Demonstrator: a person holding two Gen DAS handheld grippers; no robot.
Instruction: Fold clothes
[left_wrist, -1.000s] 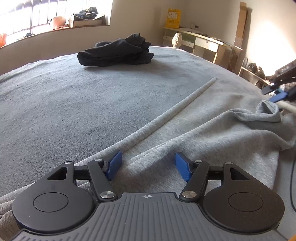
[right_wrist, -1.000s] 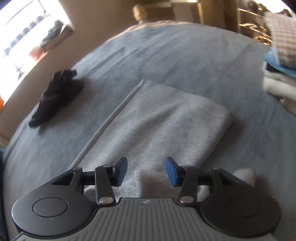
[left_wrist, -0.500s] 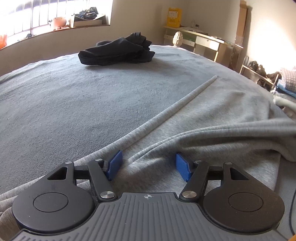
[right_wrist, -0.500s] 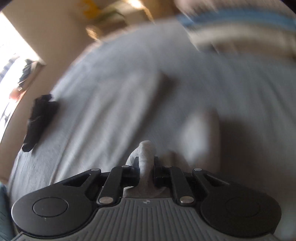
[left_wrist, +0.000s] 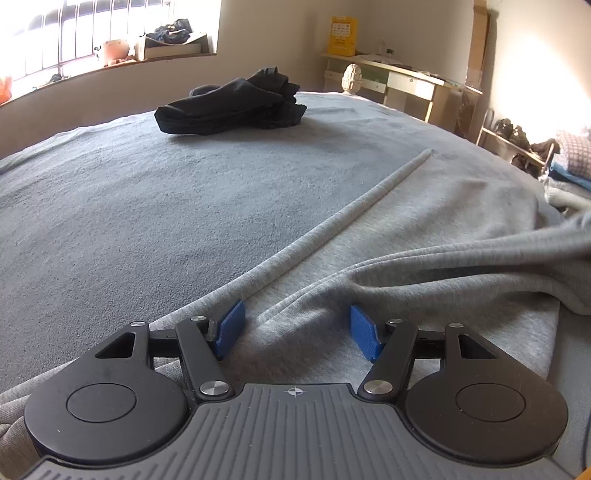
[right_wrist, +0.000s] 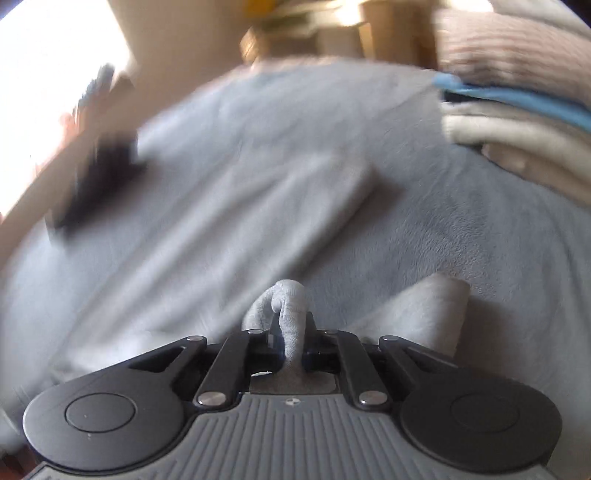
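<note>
1. Right tool (right_wrist: 293, 341) was closing, pads clenched on a bunched fold of the grey sweatshirt (right_wrist: 291, 299).
2. Left tool (left_wrist: 295, 328) gaped, released, over the sweatshirt spread on the bed (left_wrist: 147, 206).

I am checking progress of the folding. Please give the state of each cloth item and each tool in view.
Light grey fleece sweatshirt: partly folded, one part pulled taut.
Black crumpled garment: unfolded heap, untouched.
Stack of folded cloths: folded.
Left tool: open over the sweatshirt.
Right tool: closing, sweatshirt fabric pinched.
</note>
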